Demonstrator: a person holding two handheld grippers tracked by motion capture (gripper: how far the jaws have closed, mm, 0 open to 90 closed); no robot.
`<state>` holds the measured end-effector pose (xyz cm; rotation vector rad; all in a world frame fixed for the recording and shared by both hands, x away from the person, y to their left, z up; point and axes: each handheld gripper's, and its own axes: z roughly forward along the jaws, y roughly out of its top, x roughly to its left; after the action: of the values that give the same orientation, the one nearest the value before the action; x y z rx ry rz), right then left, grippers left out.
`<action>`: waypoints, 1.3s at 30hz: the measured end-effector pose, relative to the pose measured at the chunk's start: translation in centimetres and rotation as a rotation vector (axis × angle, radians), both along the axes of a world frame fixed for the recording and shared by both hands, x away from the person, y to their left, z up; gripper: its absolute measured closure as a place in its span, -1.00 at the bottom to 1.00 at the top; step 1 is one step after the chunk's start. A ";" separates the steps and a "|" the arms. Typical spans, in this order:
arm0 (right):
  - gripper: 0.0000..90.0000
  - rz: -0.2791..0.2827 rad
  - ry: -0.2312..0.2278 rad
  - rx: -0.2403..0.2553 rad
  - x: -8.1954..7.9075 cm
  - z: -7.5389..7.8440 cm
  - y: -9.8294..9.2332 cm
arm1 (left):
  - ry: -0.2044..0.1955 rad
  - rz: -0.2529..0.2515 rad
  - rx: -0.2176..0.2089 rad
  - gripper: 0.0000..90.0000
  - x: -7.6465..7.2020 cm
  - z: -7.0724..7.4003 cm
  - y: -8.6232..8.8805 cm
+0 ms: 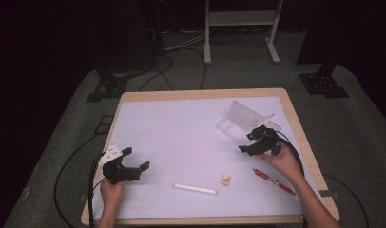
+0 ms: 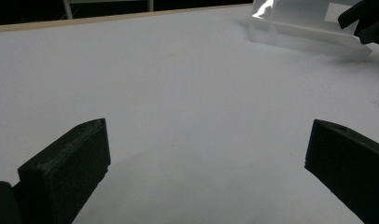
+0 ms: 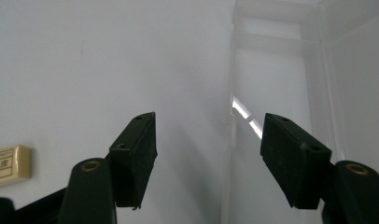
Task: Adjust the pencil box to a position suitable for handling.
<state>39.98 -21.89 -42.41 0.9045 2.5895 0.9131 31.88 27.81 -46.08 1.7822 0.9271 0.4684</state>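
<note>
A clear plastic case (image 1: 248,118) lies open at the table's back right; it shows close up in the right gripper view (image 3: 281,70) and far off in the left gripper view (image 2: 309,28). My right gripper (image 1: 247,142) hovers just in front of it, open (image 3: 208,126), its pads touching nothing. A small tan eraser (image 1: 226,179) lies near the front, left of the jaws in the right gripper view (image 3: 8,165). My left gripper (image 1: 135,159) rests at the front left, open wide (image 2: 208,135) over bare table. The right gripper (image 2: 367,21) shows at the top right corner of the left gripper view.
A white pen (image 1: 195,189) lies near the front edge, and a red pen (image 1: 273,181) lies at the front right beside the right hand. The white table top (image 1: 181,128) has a wooden rim. Cables and stand feet are on the floor behind.
</note>
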 end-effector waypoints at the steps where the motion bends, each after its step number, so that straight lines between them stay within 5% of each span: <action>1: -0.21 0.000 0.000 0.000 0.0 0.0 0.0 | 0.000 0.000 0.000 -1.00 0.0 0.0 0.0; 39: 0.73 -0.011 0.028 -0.141 2.3 -2.7 1.4 | -0.001 -0.002 0.001 -1.00 0.0 0.0 0.0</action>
<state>42.27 -20.44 -45.09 0.8976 2.6314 0.7086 31.86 27.82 -46.07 1.7837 0.9245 0.4678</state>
